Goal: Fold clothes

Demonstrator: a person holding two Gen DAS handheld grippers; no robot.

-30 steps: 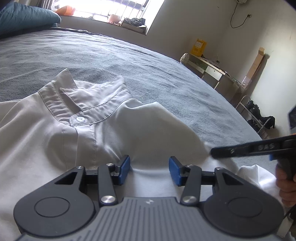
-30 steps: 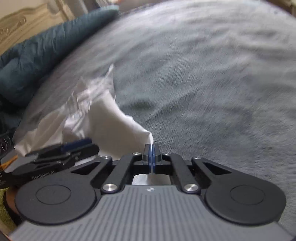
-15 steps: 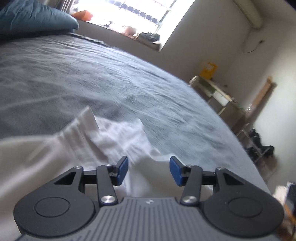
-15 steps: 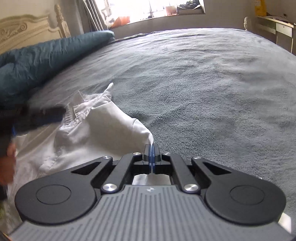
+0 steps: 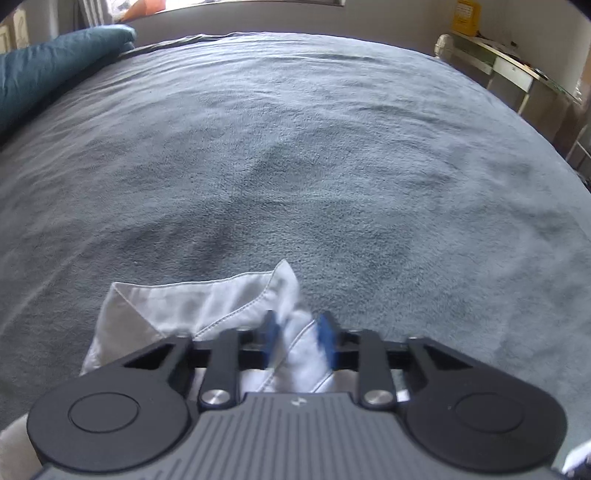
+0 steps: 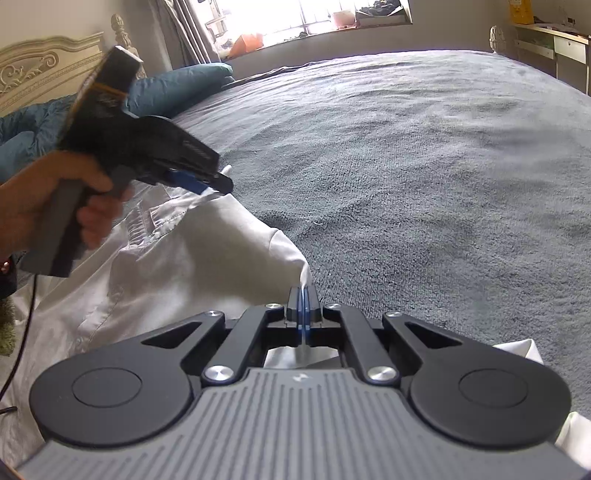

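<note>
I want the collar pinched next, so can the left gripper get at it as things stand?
Probably yes. The left gripper is open with the shirt collar fabric already between its pads, and nothing blocks it; the right gripper holds another edge.

Grey bed (image 6: pixel 424 155), white shirt (image 6: pixel 177 266), teal pillow (image 6: pixel 177 86)

Setting: home bedroom. Large bed covered with a grey blanket (image 6: pixel 424 177) fills both views. Carved cream headboard (image 6: pixel 40 77) with a finial post at the left of the right wrist view; teal pillow (image 6: pixel 177 90) against it. Bright window (image 6: pixel 325 16) with a cluttered sill and curtains. Pale desk (image 5: pixel 509 70) along the right wall, probably with drawers; detail is poor.
</note>
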